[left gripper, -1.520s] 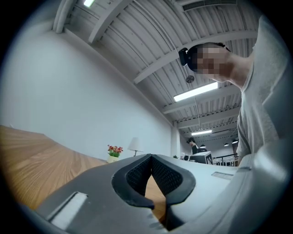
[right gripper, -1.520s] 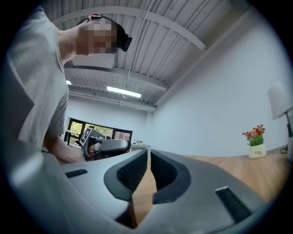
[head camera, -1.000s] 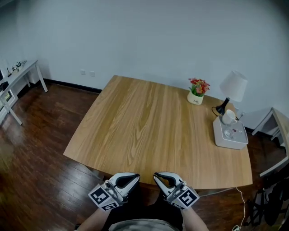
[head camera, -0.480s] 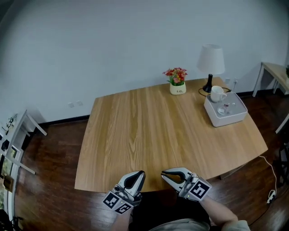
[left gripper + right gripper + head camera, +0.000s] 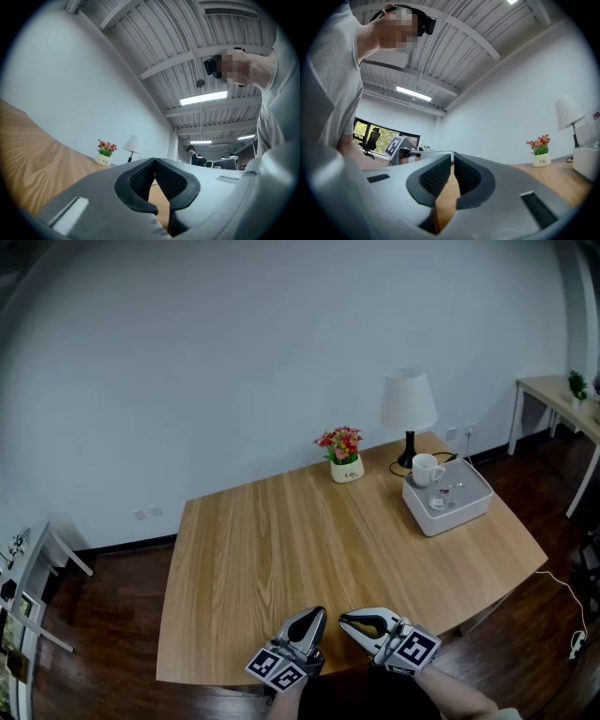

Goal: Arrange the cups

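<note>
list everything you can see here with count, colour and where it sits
table: one, light wood, middle of the room
tray: one, white, table's far right corner
mug: one, white, at the tray's far end
glasses: clear, count hard to tell, inside the tray
lamp: one, white shade on a black stem, just behind the tray
flower pot: one, white with red flowers, table's far edge
side table: one, light top, far right by the wall
plant: one, green, on the side table
left gripper: one, grey, shut and empty, over the table's near edge
right gripper: one, grey, shut and empty, beside the left
</note>
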Available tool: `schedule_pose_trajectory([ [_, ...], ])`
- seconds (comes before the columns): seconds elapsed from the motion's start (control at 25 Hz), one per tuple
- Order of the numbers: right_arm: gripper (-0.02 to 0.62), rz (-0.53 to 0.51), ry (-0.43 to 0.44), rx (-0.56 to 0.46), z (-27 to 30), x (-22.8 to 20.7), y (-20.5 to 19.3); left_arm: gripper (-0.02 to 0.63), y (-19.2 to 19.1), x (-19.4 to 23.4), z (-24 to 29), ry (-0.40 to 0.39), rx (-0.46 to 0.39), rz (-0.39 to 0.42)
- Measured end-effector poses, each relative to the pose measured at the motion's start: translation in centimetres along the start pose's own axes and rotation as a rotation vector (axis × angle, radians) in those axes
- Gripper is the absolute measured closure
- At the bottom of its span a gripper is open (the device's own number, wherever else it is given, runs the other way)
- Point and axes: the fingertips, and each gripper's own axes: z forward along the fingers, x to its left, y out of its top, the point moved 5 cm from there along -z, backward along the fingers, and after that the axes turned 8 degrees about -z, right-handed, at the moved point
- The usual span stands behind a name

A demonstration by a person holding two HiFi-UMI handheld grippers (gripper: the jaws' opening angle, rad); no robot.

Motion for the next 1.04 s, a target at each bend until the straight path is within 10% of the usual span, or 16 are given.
schedule_pose_trajectory([
  [1.04,0.581,0.038,0.005,0.032,-1.0,-0.6,-1.1,0.598,-2.1,2.1,1.6,0.094,0.160,-0.071],
])
